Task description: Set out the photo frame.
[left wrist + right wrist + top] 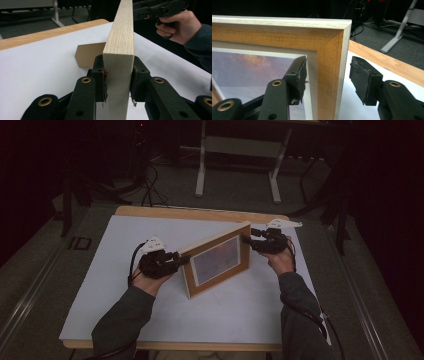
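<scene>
At centre frame, the picture frame [216,261] was clamped upright by the left gripper [183,259]; the right gripper [246,240] was released astride its edge, so a steady handover seemed required next.

Light-wood picture frame [216,262], white tabletop [125,270]

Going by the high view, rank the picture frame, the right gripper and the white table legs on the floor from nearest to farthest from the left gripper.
1. Picture frame: standing upright on the table, its left end clamped in the left gripper.
2. Right gripper: at the frame's far right end, jaws astride the edge without pressing.
3. White table legs: on the floor beyond the table's far edge.
</scene>
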The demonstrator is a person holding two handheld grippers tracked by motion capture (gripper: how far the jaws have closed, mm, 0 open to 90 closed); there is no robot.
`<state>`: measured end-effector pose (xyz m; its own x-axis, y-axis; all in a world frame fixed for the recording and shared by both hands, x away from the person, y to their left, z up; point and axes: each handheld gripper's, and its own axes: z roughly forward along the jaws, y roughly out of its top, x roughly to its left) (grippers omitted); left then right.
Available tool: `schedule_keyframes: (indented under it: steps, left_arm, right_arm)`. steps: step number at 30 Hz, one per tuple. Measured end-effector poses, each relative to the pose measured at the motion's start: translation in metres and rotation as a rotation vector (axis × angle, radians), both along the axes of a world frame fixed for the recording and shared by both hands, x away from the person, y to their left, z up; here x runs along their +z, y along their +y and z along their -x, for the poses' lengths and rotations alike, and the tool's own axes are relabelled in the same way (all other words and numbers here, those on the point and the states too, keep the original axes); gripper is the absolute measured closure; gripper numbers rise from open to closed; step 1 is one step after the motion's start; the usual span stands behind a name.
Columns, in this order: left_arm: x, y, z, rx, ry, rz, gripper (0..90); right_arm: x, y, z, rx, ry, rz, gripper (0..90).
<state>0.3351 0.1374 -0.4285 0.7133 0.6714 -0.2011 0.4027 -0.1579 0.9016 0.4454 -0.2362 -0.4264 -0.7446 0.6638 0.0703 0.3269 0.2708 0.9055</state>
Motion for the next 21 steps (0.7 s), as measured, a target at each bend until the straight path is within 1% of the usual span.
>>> schedule_keyframes:
  steps: [4,6,8,12,14,17,21]
  left_arm:
    - [0.000,0.003,-0.005,-0.022,0.013,0.006,71.9]
    - [0.000,0.004,-0.007,-0.034,0.016,0.010,71.9]
    - [0.001,0.005,-0.008,-0.040,0.021,0.007,72.0]
    - [0.002,0.005,-0.010,-0.056,0.015,-0.006,72.1]
    - [0.003,0.005,-0.011,-0.066,0.015,-0.008,72.3]
    - [0.003,0.006,-0.013,-0.078,0.020,-0.012,72.3]
    - [0.003,0.007,-0.015,-0.081,0.025,-0.005,72.2]
  right_arm:
    - [0.000,-0.002,-0.004,0.031,0.016,-0.013,43.8]
    - [0.000,-0.004,-0.007,0.057,0.020,-0.018,42.9]
    - [-0.001,-0.004,-0.011,0.078,0.026,-0.036,40.1]
    - [-0.002,-0.002,-0.016,0.094,0.033,-0.031,37.7]
    - [-0.003,-0.001,-0.019,0.112,0.044,-0.030,35.3]
    - [-0.004,0.001,-0.021,0.127,0.046,-0.029,31.6]
    - [-0.004,0.002,-0.024,0.139,0.060,-0.038,34.2]
